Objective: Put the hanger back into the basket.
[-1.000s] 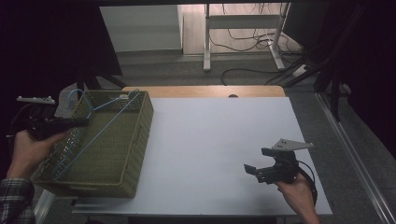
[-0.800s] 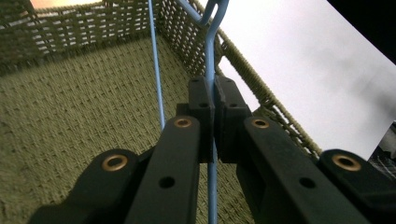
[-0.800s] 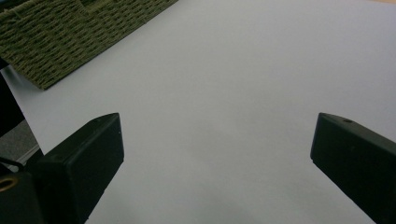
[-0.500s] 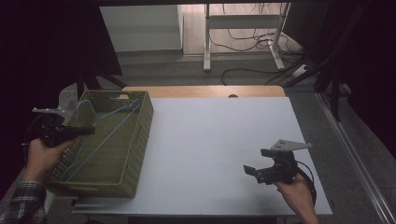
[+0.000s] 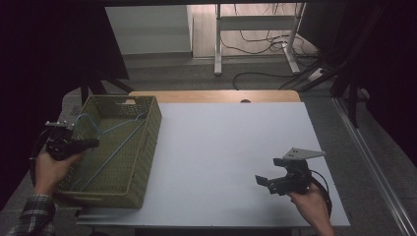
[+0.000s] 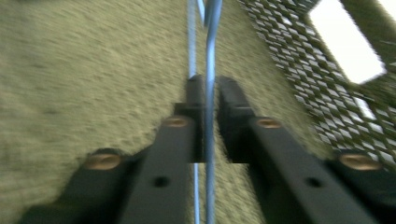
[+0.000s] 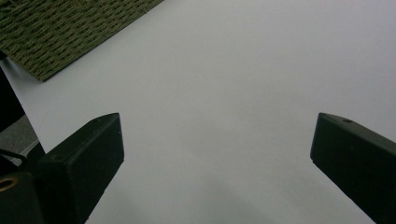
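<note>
Work: blue wire hanger (image 6: 211, 42) being put down in the green basket (image 5: 147, 147) at the left edge of the white tabletop (image 5: 221, 147); judged at the release step.
Hanger place: inside the basket. In the high view its long wires run lengthwise, from the far right corner towards the near left. Hook end is by the left wall, close to the left hand.
Left hand-held gripper (image 5: 93, 143): reaches over the basket's left wall, tips down inside it.
Left jaws: narrow and have just been opening. In the left gripper view one blue wire runs between them with a sliver of gap beside it, so it looks let go, not pinched. View is blurred, so light contact can't be ruled out.
Key relation: the wire lies straight along the left hand-held gripper's own pointing line, in the slot between the tips and running on ahead over the basket floor (image 6: 70, 70).
Next move, judged: widen a bit more, then lift straight up out of the slot. Pulling sideways would likely drag the wire.
Right hand-held gripper (image 5: 268, 171): jaws wide, nothing between them, over bare tabletop near the front right, well apart from the basket.
Nearer hand: left, clearly.
Risk: hook end catching on the mesh wall.
</note>
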`<state>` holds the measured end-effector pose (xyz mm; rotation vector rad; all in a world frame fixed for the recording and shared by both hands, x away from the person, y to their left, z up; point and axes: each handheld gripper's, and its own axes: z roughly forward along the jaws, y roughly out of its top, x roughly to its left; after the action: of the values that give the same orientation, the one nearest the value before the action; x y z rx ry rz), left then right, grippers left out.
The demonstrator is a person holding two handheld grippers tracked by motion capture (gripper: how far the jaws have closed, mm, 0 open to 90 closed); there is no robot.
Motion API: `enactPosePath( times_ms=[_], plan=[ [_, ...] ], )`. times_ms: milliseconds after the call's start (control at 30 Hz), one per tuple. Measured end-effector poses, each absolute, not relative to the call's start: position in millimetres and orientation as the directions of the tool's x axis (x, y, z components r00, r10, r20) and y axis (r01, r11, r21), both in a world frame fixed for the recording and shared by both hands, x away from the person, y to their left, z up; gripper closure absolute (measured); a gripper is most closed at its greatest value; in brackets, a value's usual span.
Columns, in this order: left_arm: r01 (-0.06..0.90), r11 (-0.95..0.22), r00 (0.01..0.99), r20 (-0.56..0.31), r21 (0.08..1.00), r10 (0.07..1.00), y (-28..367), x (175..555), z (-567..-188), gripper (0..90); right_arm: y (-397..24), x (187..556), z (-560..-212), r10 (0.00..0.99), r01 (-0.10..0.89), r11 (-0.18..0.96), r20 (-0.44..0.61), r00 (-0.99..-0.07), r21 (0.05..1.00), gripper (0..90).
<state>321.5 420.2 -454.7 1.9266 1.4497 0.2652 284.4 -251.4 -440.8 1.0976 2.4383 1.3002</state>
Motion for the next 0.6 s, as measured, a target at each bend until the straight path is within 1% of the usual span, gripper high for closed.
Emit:
enactPosePath(
  times_ms=[33,100,133,200,233,267,300,333,367,400,433,467,500,600],
  plan=[
    [0.759,-0.118,0.33,-0.223,0.64,0.917,419.6,319.8,-452.1,60.7,-251.8,283.9,-440.3,0.675,0.529,0.348,0.185,-0.714,0.773,2.3],
    [0.755,-0.124,0.314,-0.189,0.643,0.93,418.2,315.8,-447.4,48.0,-254.1,283.3,-439.3,0.678,0.526,0.343,0.183,-0.712,0.778,2.3],
    [0.747,-0.129,0.322,-0.185,0.652,0.928,416.9,313.1,-445.2,48.0,-254.1,283.3,-439.3,0.678,0.526,0.343,0.183,-0.712,0.778,2.3],
    [0.731,-0.131,0.325,-0.173,0.67,0.93,414.5,307.6,-440.7,40.1,-255.8,283.1,-438.6,0.679,0.524,0.338,0.183,-0.711,0.782,2.3],
    [0.714,-0.131,0.341,-0.178,0.688,0.923,412.0,302.9,-436.6,33.7,-256.9,282.3,-437.3,0.683,0.525,0.333,0.184,-0.707,0.783,2.3],
    [0.714,-0.131,0.341,-0.178,0.688,0.923,412.0,302.9,-436.6,29.8,-256.9,282.3,-437.3,0.683,0.525,0.333,0.184,-0.707,0.783,2.3],
    [0.705,-0.13,0.35,-0.183,0.697,0.919,410.2,300.7,-434.4,26.7,-257.2,281.1,-436.6,0.682,0.522,0.333,0.181,-0.708,0.786,2.3],
    [0.695,-0.128,0.367,-0.195,0.708,0.909,408.3,298.6,-432.4,26.7,-257.2,281.1,-436.6,0.682,0.522,0.333,0.181,-0.708,0.786,2.3],
    [0.684,-0.121,0.382,-0.212,0.72,0.9,404.2,295.3,-429.6,19.7,-257.6,279.2,-435.7,0.682,0.519,0.331,0.18,-0.709,0.788,2.2],
    [0.676,-0.12,0.391,-0.216,0.727,0.895,400.1,292.9,-427.4,19.7,-257.6,279.2,-435.7,0.682,0.519,0.331,0.18,-0.709,0.788,2.2],
    [0.666,-0.123,0.409,-0.222,0.736,0.885,395.8,289.9,-425.3,17.5,-258.1,278.3,-435.3,0.682,0.518,0.33,0.18,-0.709,0.789,2.2],
    [0.651,-0.12,0.422,-0.226,0.75,0.878,390.8,286.2,-423.4,17.3,-258.8,277.3,-434.9,0.683,0.522,0.325,0.185,-0.706,0.789,2.1],
    [0.639,-0.115,0.434,-0.233,0.761,0.87,385.6,282.7,-421.9,13.7,-260.6,275.9,-434.4,0.685,0.527,0.314,0.196,-0.702,0.79,1.7],
    [0.608,-0.117,0.478,-0.245,0.786,0.843,369.7,272.0,-419.4,11.3,-263.5,273.9,-433.7,0.691,0.529,0.305,0.198,-0.695,0.792,0.6]
  ],
)
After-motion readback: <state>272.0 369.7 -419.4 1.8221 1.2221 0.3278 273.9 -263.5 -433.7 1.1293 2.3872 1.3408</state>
